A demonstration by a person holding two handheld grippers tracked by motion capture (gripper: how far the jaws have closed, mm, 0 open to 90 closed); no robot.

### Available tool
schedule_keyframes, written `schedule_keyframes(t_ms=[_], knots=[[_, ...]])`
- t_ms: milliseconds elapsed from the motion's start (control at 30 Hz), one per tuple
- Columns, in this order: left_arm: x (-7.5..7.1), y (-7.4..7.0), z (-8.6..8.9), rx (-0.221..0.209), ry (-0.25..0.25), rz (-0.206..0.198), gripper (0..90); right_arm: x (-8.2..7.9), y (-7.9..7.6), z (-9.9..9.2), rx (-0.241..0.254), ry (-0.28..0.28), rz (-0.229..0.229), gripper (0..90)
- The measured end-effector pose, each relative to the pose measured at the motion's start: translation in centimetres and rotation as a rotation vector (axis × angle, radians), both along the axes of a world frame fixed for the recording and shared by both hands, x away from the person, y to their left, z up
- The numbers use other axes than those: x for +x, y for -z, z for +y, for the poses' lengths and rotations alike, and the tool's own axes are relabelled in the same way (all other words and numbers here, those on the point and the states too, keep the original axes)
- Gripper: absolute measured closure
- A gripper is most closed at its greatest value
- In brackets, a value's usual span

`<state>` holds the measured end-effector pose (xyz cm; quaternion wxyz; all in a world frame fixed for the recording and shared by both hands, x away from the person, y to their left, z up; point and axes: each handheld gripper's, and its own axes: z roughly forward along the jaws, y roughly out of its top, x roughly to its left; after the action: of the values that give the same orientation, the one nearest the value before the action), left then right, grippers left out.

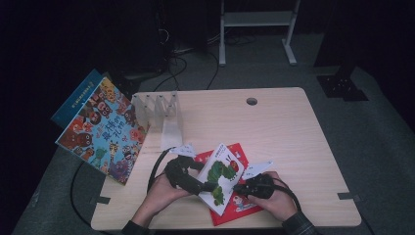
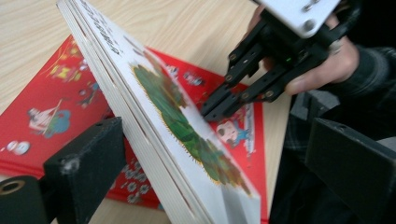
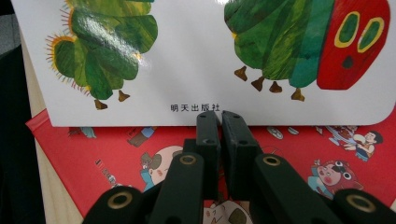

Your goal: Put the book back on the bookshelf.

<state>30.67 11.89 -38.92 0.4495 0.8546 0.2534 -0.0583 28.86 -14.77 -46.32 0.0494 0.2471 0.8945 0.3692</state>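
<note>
White caterpillar book point(image 1: 221, 177) tilted on edge above the red book point(image 1: 238, 204) at the desk's point(image 1: 284, 132) near side; left tool point(image 2: 196, 154) set wide astride its thick page edge, pads apart from it; right tool point(image 3: 220, 122) pressed together, tips against the cover's lower edge.

Left hand-held gripper point(image 1: 208, 187) open, right hand-held gripper point(image 1: 237, 186) closed.

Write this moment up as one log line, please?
left gripper: open around caterpillar book | right gripper: shut, tips at book's edge | red book: flat underneath | table
</note>
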Motion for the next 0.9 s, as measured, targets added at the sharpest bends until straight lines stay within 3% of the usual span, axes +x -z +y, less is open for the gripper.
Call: schedule_keyframes(t_ms=[200,300,567,633,667,733,767,900], knots=[[-0.4,-0.7,-0.5,-0.046,0.040,0.008,7.1,0.0,0.0,-0.1,-0.001,0.002,0.003,84.6],[-0.6,-0.9,-0.9,-0.040,0.048,-0.008,7.2,0.0,0.0,-0.2,-0.004,0.000,0.000,84.1],[-0.5,-1.2,-1.1,-0.072,0.057,0.002,13.9,0.0,0.0,-0.3,-0.005,0.002,0.002,83.8],[-0.5,-1.2,-1.2,-0.069,0.061,0.007,18.2,0.0,-0.1,-0.3,-0.005,0.003,0.003,83.7],[-0.4,-1.0,-1.5,-0.066,0.091,0.040,21.6,0.0,0.0,-0.3,-0.003,0.004,0.002,83.3],[-0.6,-0.7,-1.9,-0.052,0.092,0.036,21.8,0.0,0.0,-0.3,-0.002,0.003,0.001,83.3],[-0.7,-0.1,-2.5,-0.019,0.100,0.035,22.1,0.0,0.0,-0.3,-0.004,0.002,0.000,83.1],[-0.4,0.0,-2.5,-0.015,0.095,0.047,26.8,0.0,0.0,-0.3,-0.005,0.001,-0.004,82.8]])
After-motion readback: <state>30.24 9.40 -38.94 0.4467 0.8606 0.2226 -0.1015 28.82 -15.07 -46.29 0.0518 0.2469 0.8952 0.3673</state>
